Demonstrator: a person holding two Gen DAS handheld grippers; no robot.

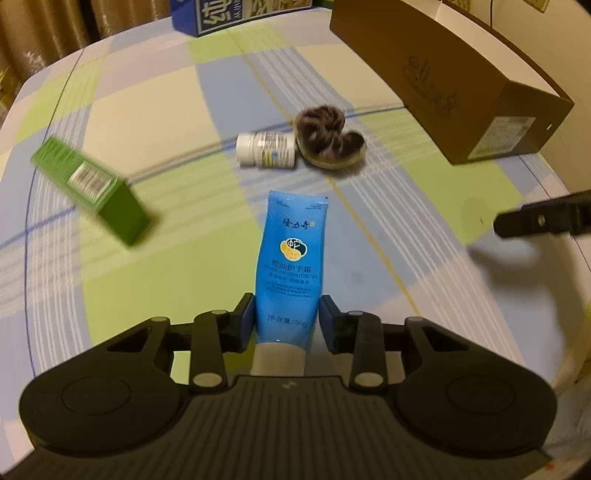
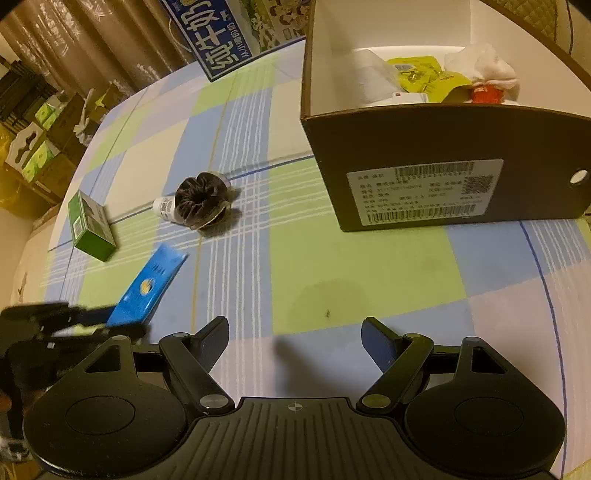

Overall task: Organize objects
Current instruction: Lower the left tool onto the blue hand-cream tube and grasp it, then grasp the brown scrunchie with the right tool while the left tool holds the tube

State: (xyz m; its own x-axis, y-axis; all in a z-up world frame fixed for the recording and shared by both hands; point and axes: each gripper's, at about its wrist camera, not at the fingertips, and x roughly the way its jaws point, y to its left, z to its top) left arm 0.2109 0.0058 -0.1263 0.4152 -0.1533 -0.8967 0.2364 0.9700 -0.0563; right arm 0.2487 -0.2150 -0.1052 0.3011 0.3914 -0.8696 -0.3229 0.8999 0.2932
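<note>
My left gripper [image 1: 287,317] is shut on a blue hand cream tube [image 1: 291,258], held near its white cap with the flat end pointing forward above the table. From the right wrist view the same tube [image 2: 147,288] sticks out of the left gripper [image 2: 114,326] at the lower left. My right gripper [image 2: 295,336] stands open over the checked cloth, nothing between its fingers. On the table lie a green carton [image 1: 92,184], a white pill bottle [image 1: 266,149] and a dark scrunchie [image 1: 327,134]. The brown shoebox [image 2: 443,166] stands open at the right.
Inside the shoebox [image 1: 443,81] lie a yellow packet [image 2: 424,75], a white cloth [image 2: 484,64] and other items. A blue printed carton [image 2: 214,33] stands at the table's far edge. Boxes are stacked on the floor [image 2: 33,147] beyond the left edge.
</note>
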